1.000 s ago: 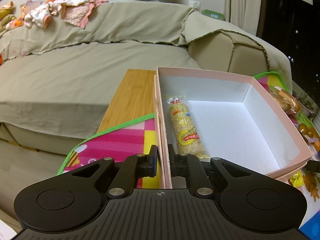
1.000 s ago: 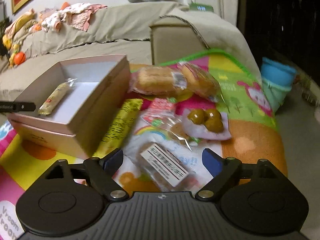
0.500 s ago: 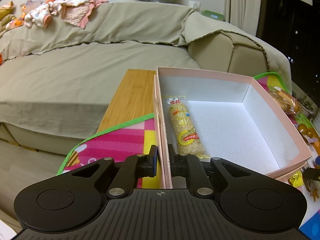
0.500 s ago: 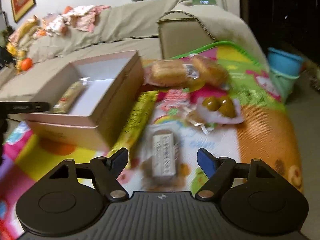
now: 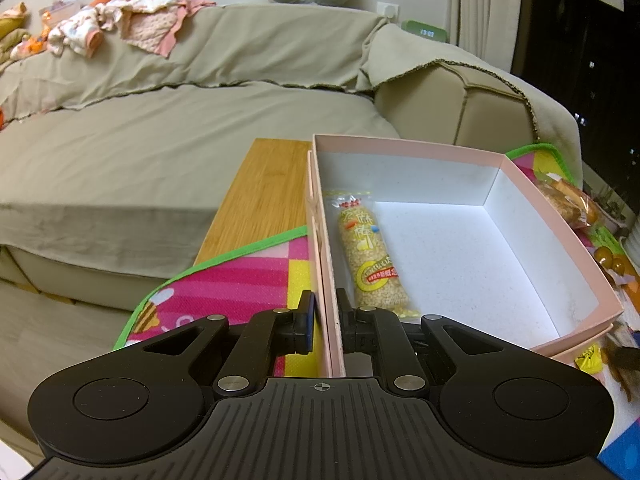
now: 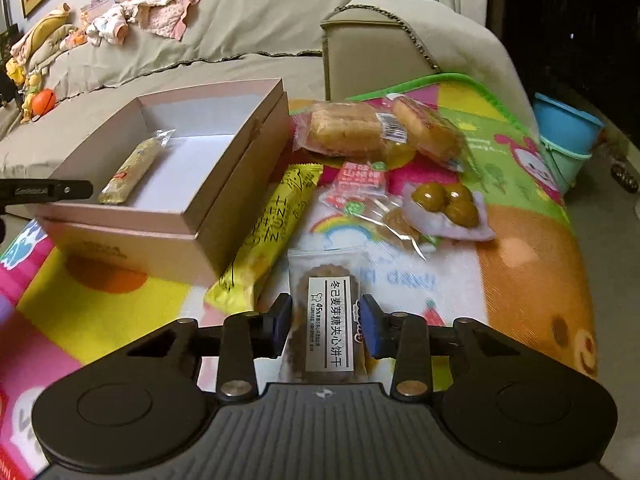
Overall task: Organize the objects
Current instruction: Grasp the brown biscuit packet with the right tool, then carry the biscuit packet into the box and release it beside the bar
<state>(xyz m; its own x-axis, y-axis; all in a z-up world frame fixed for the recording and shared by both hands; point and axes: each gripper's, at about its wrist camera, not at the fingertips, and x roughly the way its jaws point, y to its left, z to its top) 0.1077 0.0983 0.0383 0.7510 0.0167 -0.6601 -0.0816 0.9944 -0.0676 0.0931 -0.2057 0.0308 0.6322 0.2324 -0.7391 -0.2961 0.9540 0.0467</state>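
The clear-wrapped biscuit packet (image 6: 329,320) with a white printed label lies on the colourful play mat (image 6: 520,280), just in front of the pink box. The right gripper (image 6: 327,326) straddles it; its jaws have just been closing, and the blue pads (image 6: 374,330) now stand at the wrapper's two sides, though firm pressure cannot be told. Beside the packet lie a yellow snack bar (image 6: 272,232), a red sachet (image 6: 358,184), wrapped cakes (image 6: 348,128) and a pack of brown balls (image 6: 444,200). The left gripper (image 5: 325,320) is pinched on the near wall of the pink box (image 5: 560,240), which holds a sesame stick (image 5: 370,256) along its left side.
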